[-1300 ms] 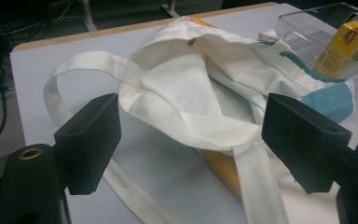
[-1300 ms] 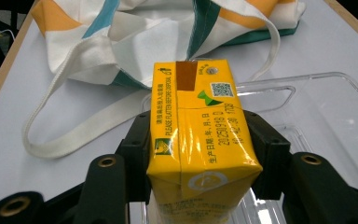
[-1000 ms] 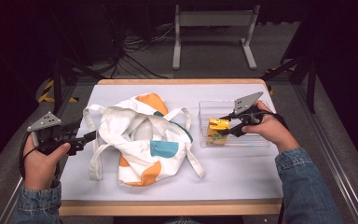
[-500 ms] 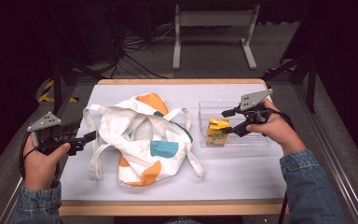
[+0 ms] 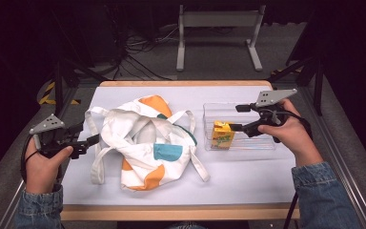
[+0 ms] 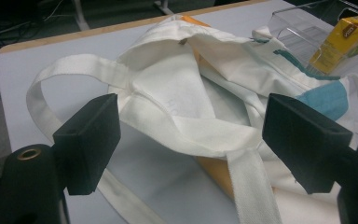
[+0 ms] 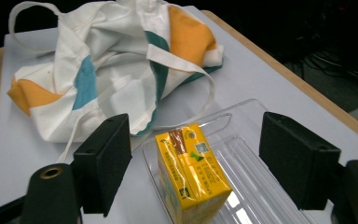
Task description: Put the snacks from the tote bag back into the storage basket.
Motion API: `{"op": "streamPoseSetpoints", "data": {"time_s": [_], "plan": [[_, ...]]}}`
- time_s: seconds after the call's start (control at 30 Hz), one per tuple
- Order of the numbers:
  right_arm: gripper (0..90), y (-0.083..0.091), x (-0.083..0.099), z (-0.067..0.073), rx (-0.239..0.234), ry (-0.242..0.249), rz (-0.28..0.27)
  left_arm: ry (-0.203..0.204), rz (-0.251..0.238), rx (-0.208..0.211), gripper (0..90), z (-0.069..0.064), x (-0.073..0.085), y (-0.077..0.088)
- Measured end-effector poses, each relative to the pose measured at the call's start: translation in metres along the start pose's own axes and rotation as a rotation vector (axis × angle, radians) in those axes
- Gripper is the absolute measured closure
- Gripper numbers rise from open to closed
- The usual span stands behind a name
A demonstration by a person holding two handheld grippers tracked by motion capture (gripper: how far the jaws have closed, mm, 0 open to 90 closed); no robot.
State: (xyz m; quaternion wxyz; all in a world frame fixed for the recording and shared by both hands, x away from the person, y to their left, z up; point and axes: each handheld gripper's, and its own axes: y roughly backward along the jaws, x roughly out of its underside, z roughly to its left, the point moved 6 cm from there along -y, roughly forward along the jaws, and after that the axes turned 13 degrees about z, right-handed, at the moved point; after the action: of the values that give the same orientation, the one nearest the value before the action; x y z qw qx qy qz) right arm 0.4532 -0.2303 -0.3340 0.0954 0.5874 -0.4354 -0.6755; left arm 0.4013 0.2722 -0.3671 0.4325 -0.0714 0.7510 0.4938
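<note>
A yellow drink carton (image 5: 222,135) (image 7: 193,179) (image 6: 347,42) stands in the left end of a clear plastic tray (image 5: 248,143) (image 7: 254,182) (image 6: 298,28). My right gripper (image 5: 238,118) (image 7: 193,163) hovers just right of and above the carton; its jaws have just been opening and stand open, clear of the carton. A white cloth tote bag (image 5: 145,138) (image 6: 191,107) (image 7: 112,65) with orange and teal patches lies crumpled mid-table. My left gripper (image 5: 93,140) (image 6: 191,140) is open at the bag's left edge, its jaws either side of a strap without pressing it.
The table (image 5: 248,183) has a wooden rim and a pale grey top. Metal stand legs (image 5: 219,36) and cables lie on the floor behind it. Bag handles (image 5: 95,157) trail toward the front left.
The right gripper has let go of the carton, opened wide and lifted up and back to the right. The carton now stands alone in the tray. The left hand has stayed put.
</note>
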Motion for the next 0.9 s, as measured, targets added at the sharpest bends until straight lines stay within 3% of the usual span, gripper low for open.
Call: {"op": "streamPoseSetpoints", "data": {"time_s": [0.1,0.37,0.9], "plan": [[24.1,0.011,-0.001,0.002,0.028,-0.052,-0.019,-0.003,0.005,0.001,19.3,0.000,0.000,0.000],[23.0,0.034,0.008,0.010,0.078,-0.086,-0.056,-0.005,0.009,0.004,18.5,-0.001,0.001,-0.001],[23.1,0.041,0.051,0.005,0.118,-0.172,-0.050,-0.003,0.012,0.002,18.4,0.000,0.002,-0.002]]}}
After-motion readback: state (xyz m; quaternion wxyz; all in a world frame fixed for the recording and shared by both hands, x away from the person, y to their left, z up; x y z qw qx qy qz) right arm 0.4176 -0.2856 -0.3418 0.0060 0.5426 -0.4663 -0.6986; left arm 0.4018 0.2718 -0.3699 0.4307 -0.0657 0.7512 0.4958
